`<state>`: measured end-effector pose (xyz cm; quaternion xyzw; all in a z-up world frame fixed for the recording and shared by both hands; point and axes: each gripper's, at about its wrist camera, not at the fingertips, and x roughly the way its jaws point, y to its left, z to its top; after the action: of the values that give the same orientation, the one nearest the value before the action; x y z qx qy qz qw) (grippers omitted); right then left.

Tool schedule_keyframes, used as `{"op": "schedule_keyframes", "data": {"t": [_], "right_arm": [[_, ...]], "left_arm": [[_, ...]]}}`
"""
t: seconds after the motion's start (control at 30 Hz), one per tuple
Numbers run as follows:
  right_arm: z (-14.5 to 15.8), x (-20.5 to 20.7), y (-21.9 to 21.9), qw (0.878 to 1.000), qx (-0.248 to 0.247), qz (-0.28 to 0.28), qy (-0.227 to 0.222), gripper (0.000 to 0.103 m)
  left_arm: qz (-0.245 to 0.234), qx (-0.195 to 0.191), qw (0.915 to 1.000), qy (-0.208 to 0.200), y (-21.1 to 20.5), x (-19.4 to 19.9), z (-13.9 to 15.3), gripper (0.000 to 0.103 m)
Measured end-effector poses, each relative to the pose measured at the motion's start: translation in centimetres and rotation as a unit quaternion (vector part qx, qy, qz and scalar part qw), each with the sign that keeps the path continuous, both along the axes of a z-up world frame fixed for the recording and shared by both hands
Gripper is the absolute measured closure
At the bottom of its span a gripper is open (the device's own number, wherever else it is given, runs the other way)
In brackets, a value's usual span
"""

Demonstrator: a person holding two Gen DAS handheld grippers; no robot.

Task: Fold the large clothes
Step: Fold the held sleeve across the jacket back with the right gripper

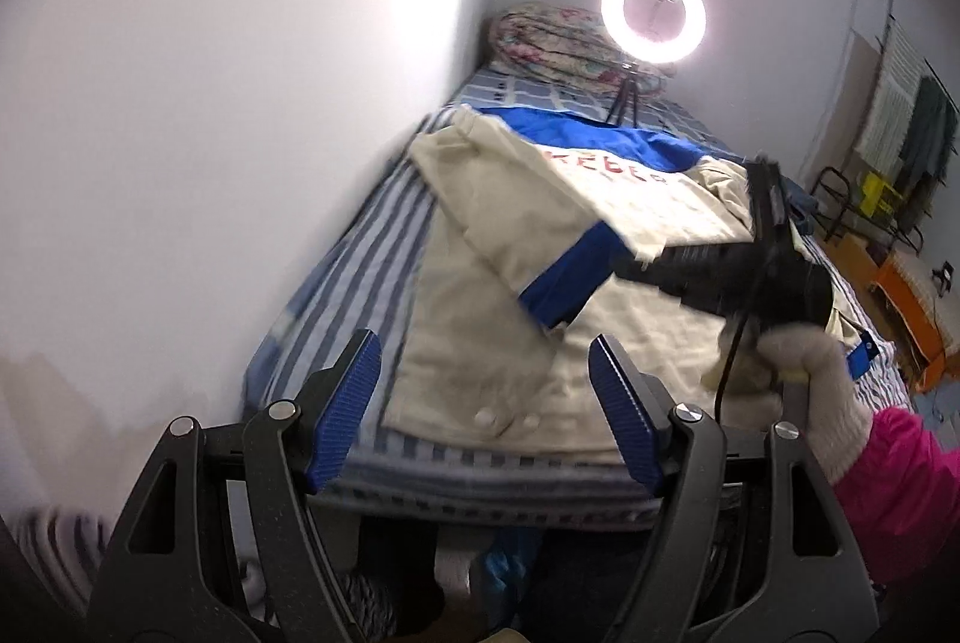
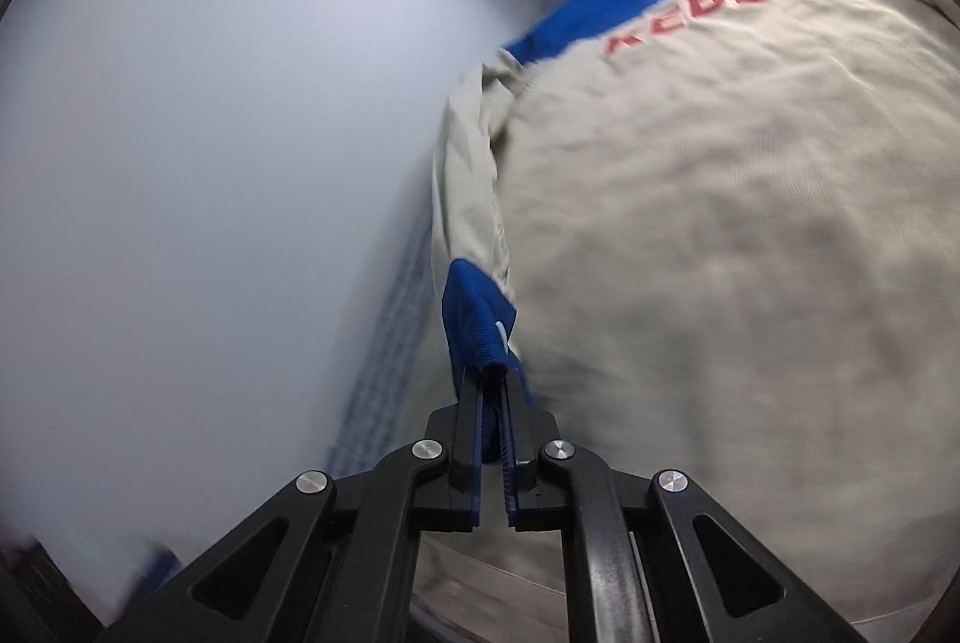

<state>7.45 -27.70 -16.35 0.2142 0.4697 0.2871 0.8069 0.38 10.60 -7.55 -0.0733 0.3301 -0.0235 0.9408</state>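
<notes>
A beige jacket (image 1: 498, 295) with blue shoulders and red lettering lies back-up on a bed (image 1: 354, 253) covered by a blue-and-white striped sheet, set against a white wall (image 1: 210, 133). In the left wrist view the left gripper (image 1: 485, 409) stands wide apart and empty at 6 o'clock, its blue pads framing the jacket's near hem, which bears two snap buttons. The right gripper (image 1: 645, 264) enters from 3 o'clock, carried by a hand (image 1: 804, 379) in a white knit glove with a pink sleeve (image 1: 900, 487) behind it; its closed fingers pinch the blue cuff (image 1: 564, 283) of a sleeve, which lies folded across the jacket's back. In the right wrist view the same gripper (image 2: 493, 391) is clamped on that cuff (image 2: 477, 319) at 6 o'clock, with the beige sleeve running up toward 12 o'clock along the jacket's (image 2: 720, 223) left edge. A lit ring lamp (image 1: 654, 13) on a tripod and a rolled floral quilt (image 1: 558, 37) occupy the bed's far end at 1 o'clock.
</notes>
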Motion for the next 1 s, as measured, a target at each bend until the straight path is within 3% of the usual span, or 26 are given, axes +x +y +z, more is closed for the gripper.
{"op": "schedule_keyframes", "data": {"t": [0.1,0.17,0.27,0.3,0.33,0.47,0.57,0.73,0.83,0.87,0.9,0.93,1.0], "right_arm": [[-0.4,-0.3,0.2,0.998,-0.061,0.031,0.007,0.096],[-0.1,-0.3,0.2,0.993,-0.107,0.042,-0.01,0.094],[1.9,-0.8,-1.2,0.991,-0.121,0.036,-0.051,0.061],[2.5,-0.6,-1.5,0.99,-0.118,0.038,-0.06,0.055],[2.8,0.0,-1.7,0.989,-0.122,0.039,-0.069,0.053],[2.3,2.4,-1.9,0.987,-0.141,0.043,-0.069,0.047],[0.4,4.6,-2.1,0.99,-0.131,0.045,-0.036,0.047],[-2.2,6.4,-1.5,0.992,-0.106,0.068,0.0,0.048],[-3.2,6.8,-0.8,0.991,-0.095,0.09,0.023,0.073],[-3.3,6.8,-0.6,0.991,-0.092,0.094,0.027,0.079],[-3.2,6.7,-0.4,0.991,-0.087,0.1,0.028,0.089],[-3.0,6.6,-0.2,0.991,-0.082,0.106,0.027,0.095],[-2.1,6.1,0.1,0.991,-0.069,0.109,0.026,0.097]], "left_arm": [[-0.013,0.005,0.9999,0.005,-0.6,2.6,0.4,0.029],[-0.019,-0.011,0.9995,0.02,-0.6,5.0,0.2,0.029],[-0.014,-0.048,0.9973,0.054,0.0,8.6,-1.0,0.029],[-0.015,-0.072,0.9946,0.073,0.4,10.0,-1.9,0.029],[-0.013,-0.094,0.9912,0.092,0.7,11.0,-2.8,0.029],[-0.003,-0.211,0.9616,0.175,1.6,16.1,-7.8,0.029],[0.019,-0.228,0.9516,0.205,1.7,18.4,-10.7,0.029],[0.018,-0.238,0.9445,0.226,0.9,20.6,-13.4,0.029],[0.013,-0.222,0.9484,0.226,0.0,21.4,-14.1,0.029],[0.01,-0.218,0.9507,0.22,-0.3,21.7,-14.0,0.037],[0.006,-0.215,0.9518,0.219,-0.5,21.9,-13.9,0.068],[-0.001,-0.212,0.9515,0.223,-0.8,22.2,-13.9,0.088],[-0.004,-0.21,0.9526,0.22,-0.8,22.4,-13.3,0.097]]}}
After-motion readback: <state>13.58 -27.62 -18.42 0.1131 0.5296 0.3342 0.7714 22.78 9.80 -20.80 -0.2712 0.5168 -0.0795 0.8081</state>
